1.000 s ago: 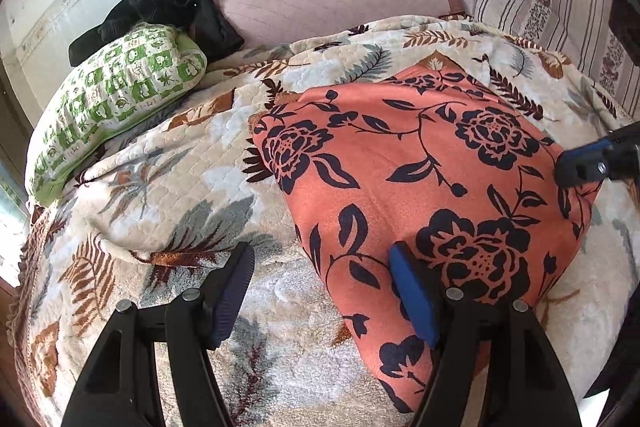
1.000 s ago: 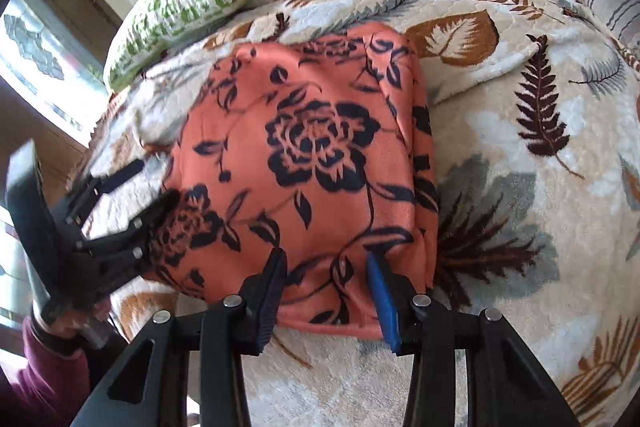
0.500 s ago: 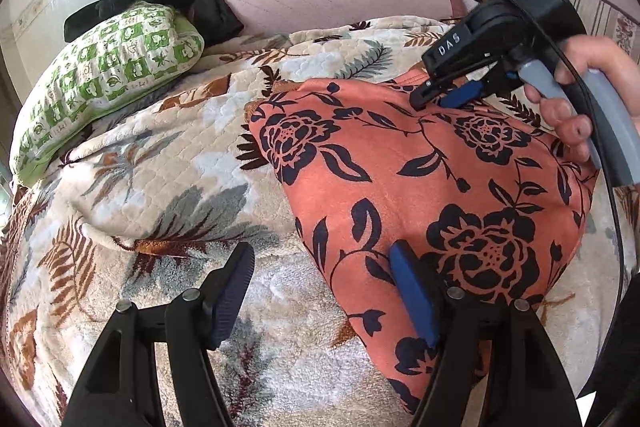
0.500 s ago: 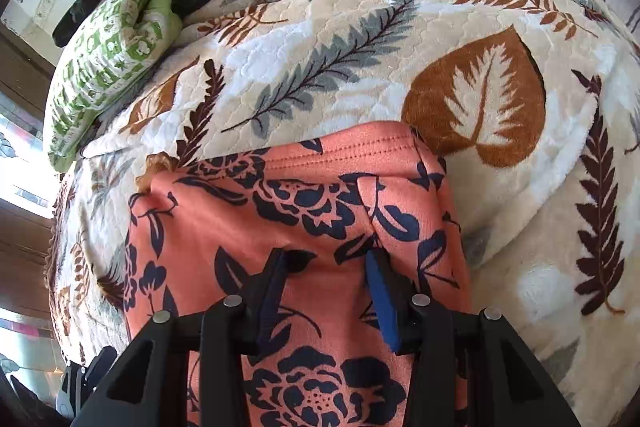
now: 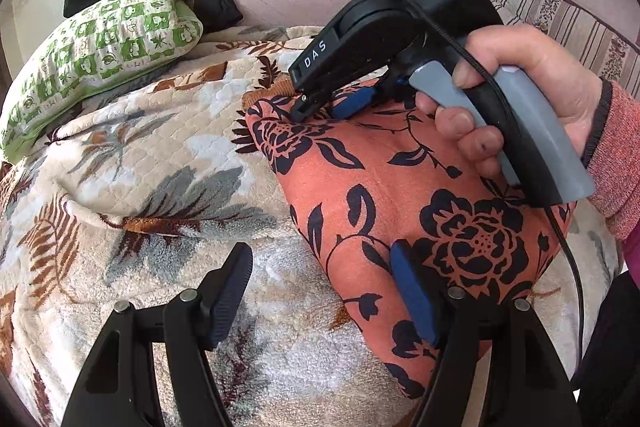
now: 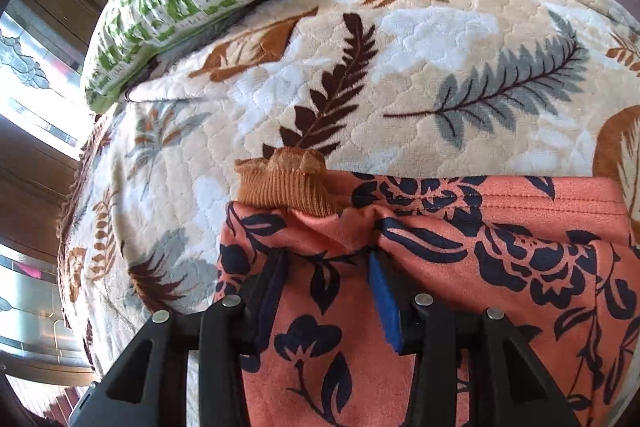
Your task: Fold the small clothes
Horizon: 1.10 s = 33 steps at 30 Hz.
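One floral garment (image 5: 400, 187) on blanket (image 5: 160, 155); two grippers: left gripper (image 5: 320, 291) wide, right gripper (image 6: 324, 291) half-spread, widening, fabric between.

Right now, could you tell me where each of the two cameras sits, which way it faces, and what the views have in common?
Left wrist: on the left gripper, looking forward and down its open fingers at the near edge of the orange floral garment on the leaf-print blanket; the person's right hand and right gripper show beyond.
Right wrist: on the right gripper, looking steeply down at the garment's far edge and brown ribbed cuff; only its own fingers show, apart over the cloth.
Shared: garment, blanket, green patterned pillow.
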{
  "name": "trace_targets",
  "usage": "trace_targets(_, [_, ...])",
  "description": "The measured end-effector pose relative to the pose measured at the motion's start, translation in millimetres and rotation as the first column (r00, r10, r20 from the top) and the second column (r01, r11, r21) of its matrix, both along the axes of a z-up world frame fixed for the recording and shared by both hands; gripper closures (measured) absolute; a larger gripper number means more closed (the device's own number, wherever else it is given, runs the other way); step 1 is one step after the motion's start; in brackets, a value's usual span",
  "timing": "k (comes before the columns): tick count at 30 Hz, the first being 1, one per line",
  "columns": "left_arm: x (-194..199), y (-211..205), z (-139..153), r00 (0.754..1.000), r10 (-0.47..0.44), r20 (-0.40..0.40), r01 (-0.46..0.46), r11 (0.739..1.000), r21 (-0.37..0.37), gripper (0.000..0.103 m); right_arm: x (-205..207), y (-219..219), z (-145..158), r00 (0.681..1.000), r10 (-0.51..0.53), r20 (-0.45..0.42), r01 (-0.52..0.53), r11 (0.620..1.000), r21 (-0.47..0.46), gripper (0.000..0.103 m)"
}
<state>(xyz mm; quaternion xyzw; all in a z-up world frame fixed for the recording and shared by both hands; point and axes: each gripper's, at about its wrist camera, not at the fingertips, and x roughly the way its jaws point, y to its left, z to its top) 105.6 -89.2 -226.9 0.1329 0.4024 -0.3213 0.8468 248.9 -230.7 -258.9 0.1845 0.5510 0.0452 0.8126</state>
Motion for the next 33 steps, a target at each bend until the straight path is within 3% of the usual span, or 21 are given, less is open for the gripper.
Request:
trace_targets(4, [5, 4, 2, 0.999, 0.005, -0.035, -0.006, 0.999, -0.034, 0.031, -18, -14, 16, 0.999, -0.032, 0.020, 0.030, 0.997, 0.072, 0.055])
trace_targets(8, [11, 11, 5, 0.995, 0.042, -0.085, -0.049, 0.995, -0.082, 0.031, -60, -41, 46, 0.991, -0.091, 0.097, 0.082, 0.992, 0.093, 0.055])
trace_targets(13, [8, 9, 6, 0.995, 0.084, -0.047, -0.086, 0.995, -0.052, 0.029, -122, -64, 64, 0.984, -0.139, 0.114, 0.137, 0.990, 0.023, 0.055])
trace_targets(16, [6, 6, 4, 0.993, 0.115, -0.005, -0.115, 0.993, -0.021, 0.019, -158, -68, 61, 0.984, -0.153, 0.086, 0.154, 0.988, -0.008, 0.059])
trace_targets(17, [6, 6, 3, 0.993, 0.118, 0.005, -0.118, 0.993, -0.014, 0.018, -168, -67, 56, 0.985, -0.161, 0.069, 0.162, 0.987, -0.017, 0.063])
trace_targets(20, [8, 6, 0, 0.992, 0.127, -0.002, -0.127, 0.992, -0.013, 0.013, -194, -58, 30, 0.987, -0.158, 0.041, 0.161, 0.985, -0.068, 0.064])
trace_targets(22, [9, 6, -1, 0.991, 0.134, -0.004, -0.134, 0.991, -0.015, 0.013, -210, -52, 20, 0.981, -0.163, 0.106, 0.173, 0.980, -0.095, 0.064])
trace_targets(24, [9, 5, -2, 0.991, 0.134, 0.003, -0.134, 0.991, -0.011, 0.012, -217, -47, 21, 0.976, -0.173, 0.134, 0.188, 0.975, -0.117, 0.064])
trace_targets(29, [12, 3, -3, 0.990, 0.140, -0.010, -0.140, 0.990, -0.018, 0.012, -214, -39, 31, 0.986, -0.137, 0.100, 0.153, 0.971, -0.185, 0.065])
trace_targets(33, [13, 0, 0, 0.988, 0.153, -0.020, -0.153, 0.988, -0.017, 0.012, -214, -45, 48, 0.974, -0.173, 0.144, 0.196, 0.967, -0.162, 0.065])
